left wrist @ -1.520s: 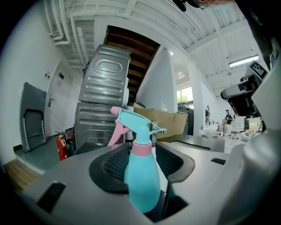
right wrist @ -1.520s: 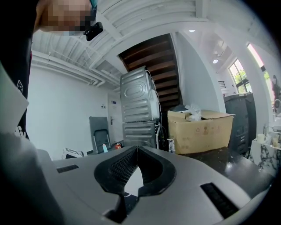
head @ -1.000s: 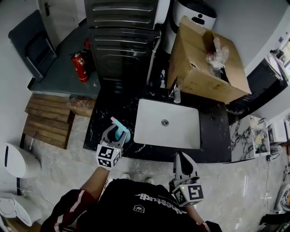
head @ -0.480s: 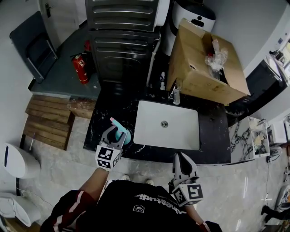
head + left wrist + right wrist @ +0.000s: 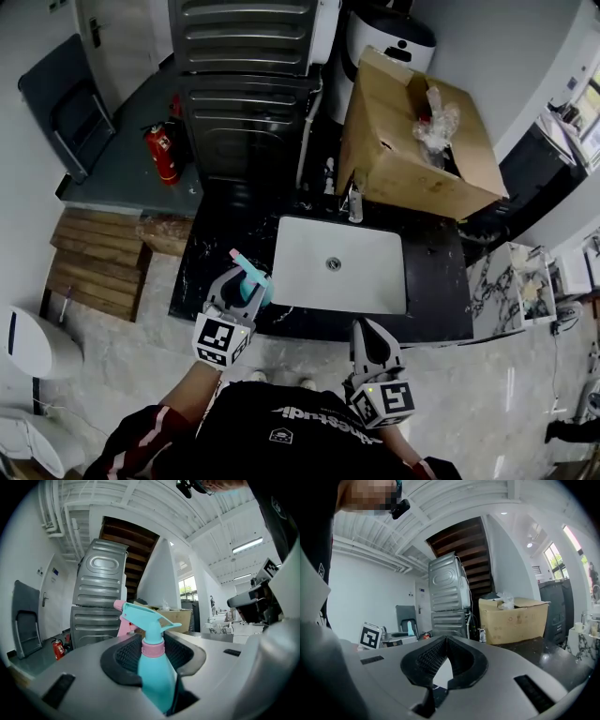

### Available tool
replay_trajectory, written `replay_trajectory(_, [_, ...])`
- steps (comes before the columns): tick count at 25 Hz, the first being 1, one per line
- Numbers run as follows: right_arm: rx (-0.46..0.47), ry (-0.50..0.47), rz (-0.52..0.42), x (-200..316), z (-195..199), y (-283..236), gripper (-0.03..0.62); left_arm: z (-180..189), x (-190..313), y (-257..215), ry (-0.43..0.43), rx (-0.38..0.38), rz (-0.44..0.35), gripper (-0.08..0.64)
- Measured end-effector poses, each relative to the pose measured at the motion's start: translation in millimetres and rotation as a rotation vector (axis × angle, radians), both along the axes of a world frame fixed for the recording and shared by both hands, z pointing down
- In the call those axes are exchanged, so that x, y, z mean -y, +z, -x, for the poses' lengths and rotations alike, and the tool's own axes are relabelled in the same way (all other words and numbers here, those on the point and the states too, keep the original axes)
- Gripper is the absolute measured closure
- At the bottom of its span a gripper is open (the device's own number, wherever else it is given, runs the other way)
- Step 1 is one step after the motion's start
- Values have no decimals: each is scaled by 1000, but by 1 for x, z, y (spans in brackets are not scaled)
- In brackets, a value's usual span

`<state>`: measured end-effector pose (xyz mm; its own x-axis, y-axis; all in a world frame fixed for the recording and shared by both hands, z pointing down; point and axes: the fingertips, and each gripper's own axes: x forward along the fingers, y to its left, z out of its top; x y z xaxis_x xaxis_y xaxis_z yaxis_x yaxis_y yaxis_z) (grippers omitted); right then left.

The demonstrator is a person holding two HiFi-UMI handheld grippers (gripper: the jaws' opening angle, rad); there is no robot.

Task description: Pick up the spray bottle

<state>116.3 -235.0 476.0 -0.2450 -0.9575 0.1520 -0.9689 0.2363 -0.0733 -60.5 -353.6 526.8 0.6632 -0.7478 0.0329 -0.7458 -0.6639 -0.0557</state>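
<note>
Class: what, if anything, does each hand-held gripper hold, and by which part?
Left hand-held gripper: the spray bottle, by its teal body below the pink collar. Right hand-held gripper: nothing, jaws together.

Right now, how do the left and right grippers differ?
The left gripper is shut on the spray bottle; the right gripper holds nothing. The left's jaws stand apart round the bottle; the right's meet at the tips. Both point forward toward the counter.
</note>
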Motion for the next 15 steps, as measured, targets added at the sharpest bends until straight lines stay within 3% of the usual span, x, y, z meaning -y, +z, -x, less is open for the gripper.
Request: replay_trajectory(15, [-2,-19,-11,-5,-11,-5,554,-65,-74,-62,126,-56,-1,405])
